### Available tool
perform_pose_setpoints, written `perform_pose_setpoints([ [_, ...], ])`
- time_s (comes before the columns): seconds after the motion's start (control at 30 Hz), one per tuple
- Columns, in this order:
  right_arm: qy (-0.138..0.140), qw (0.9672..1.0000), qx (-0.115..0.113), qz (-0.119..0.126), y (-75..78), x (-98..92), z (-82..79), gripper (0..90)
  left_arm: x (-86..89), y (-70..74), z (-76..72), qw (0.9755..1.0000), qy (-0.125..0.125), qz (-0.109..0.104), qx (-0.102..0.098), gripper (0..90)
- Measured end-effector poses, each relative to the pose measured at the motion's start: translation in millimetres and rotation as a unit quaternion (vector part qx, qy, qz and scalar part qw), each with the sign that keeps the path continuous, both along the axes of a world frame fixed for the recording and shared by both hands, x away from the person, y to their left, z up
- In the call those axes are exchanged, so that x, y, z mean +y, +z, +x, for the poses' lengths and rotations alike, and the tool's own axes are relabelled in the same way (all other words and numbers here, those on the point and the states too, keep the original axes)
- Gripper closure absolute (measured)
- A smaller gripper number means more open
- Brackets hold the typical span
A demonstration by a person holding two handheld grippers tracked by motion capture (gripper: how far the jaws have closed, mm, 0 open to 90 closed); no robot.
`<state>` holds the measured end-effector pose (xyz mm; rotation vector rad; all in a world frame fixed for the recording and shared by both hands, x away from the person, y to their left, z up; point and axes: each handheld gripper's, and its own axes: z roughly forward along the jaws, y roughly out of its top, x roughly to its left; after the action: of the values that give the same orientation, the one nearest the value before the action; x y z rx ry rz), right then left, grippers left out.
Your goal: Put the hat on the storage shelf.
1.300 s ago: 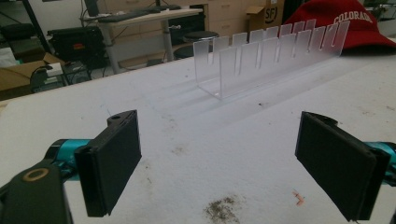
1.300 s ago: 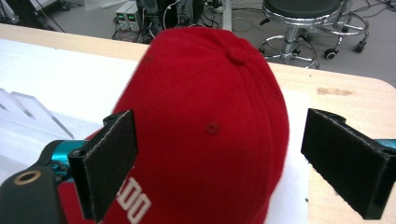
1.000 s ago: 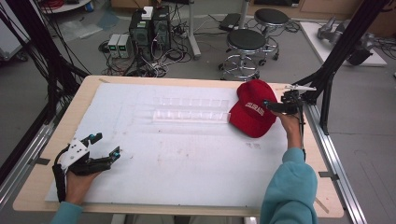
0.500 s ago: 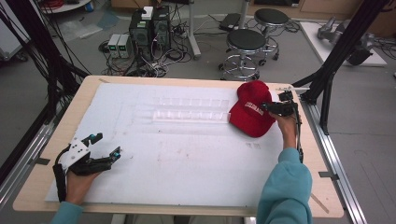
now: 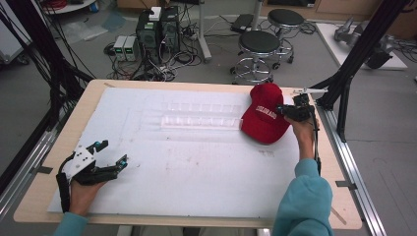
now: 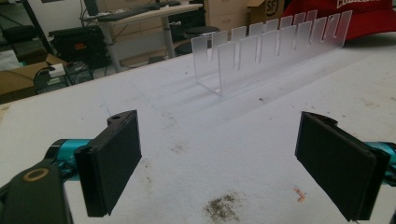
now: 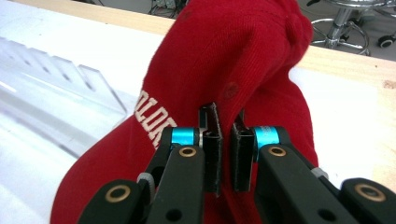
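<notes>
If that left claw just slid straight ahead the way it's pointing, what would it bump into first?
Probably the clear rack. The left claw is open over bare table, and the rack is the first thing standing ahead, with the red cap behind it. Depth is hard to judge.

The cap is made of red woven cloth — matt, with stitched pale lettering. Just beside the cap, a clear glossy plastic rack is seen. The worktop is edged in pale wood and covered by a white, matt, scuffed sheet.
</notes>
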<state>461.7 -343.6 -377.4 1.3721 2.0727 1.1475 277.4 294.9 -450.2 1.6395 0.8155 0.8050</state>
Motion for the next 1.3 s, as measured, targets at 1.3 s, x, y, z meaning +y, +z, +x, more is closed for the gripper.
perform_pose_setpoints([
  [1.3, 0.065, 0.9914, -0.111, 0.025, 72.9, 33.2, -81.5, 86.6, 2.0, 1.7, 6.5, 0.9995, -0.004, -0.008, 0.030, 14.5],
])
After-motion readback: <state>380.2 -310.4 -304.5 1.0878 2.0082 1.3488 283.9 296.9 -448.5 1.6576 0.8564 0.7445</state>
